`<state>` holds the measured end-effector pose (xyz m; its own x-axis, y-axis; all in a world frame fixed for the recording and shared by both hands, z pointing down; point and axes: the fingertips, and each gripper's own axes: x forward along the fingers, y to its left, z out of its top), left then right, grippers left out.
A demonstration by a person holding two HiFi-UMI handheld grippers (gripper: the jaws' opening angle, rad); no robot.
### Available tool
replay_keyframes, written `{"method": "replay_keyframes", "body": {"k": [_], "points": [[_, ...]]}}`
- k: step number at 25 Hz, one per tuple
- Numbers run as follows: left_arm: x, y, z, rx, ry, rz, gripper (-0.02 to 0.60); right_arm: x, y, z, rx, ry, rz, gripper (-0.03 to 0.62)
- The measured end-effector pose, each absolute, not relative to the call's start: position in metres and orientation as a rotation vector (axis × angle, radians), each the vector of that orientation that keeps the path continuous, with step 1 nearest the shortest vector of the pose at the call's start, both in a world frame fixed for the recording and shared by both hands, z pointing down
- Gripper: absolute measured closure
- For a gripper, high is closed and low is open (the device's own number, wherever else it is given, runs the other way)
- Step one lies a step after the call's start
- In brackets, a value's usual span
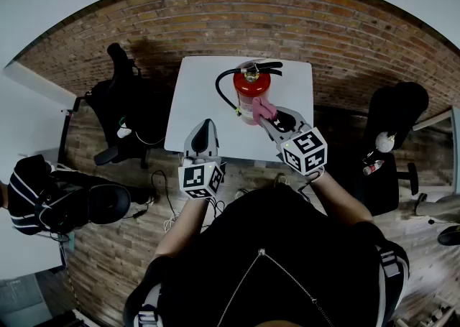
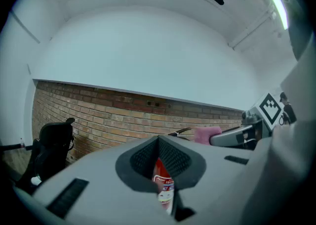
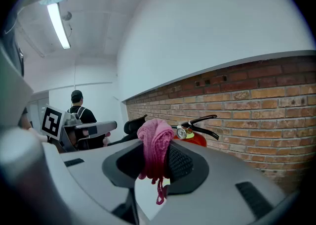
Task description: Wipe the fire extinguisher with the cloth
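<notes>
1 knitted pink cloth [image 3: 154, 145] pinched in right gripper [image 1: 263, 114] by red cylindrical extinguisher [image 1: 248, 88]; left gripper [image 1: 206, 124] closed, empty.

Glossy metal, knitted cloth, matt plastic.
The fire extinguisher [image 1: 251, 90] has a glossy red painted body. The pink cloth [image 3: 154, 142] is a loose, rough knit. The right claw [image 3: 157, 156] is matt grey plastic with ribbed black pads [image 3: 180, 162]. The worktop [image 1: 198, 95] is smooth white.

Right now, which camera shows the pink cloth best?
The right gripper view: the pink cloth fills the middle, clamped in the right claw, its knit clear. The head view shows a small pink patch against the fire extinguisher. The left gripper view shows only a small pink bit at right.
</notes>
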<state>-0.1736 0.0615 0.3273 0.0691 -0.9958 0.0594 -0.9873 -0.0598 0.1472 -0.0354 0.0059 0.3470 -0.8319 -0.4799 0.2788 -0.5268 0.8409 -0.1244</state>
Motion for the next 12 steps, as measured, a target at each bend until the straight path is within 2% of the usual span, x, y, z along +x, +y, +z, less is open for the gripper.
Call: {"method": "replay_keyframes", "body": {"k": [12], "points": [[-0.192, 0.076, 0.340, 2.198, -1.992, -0.102, 0.571, -0.052, 0.024, 0.357, 0.845, -2.746, 0.318, 0.480]]}}
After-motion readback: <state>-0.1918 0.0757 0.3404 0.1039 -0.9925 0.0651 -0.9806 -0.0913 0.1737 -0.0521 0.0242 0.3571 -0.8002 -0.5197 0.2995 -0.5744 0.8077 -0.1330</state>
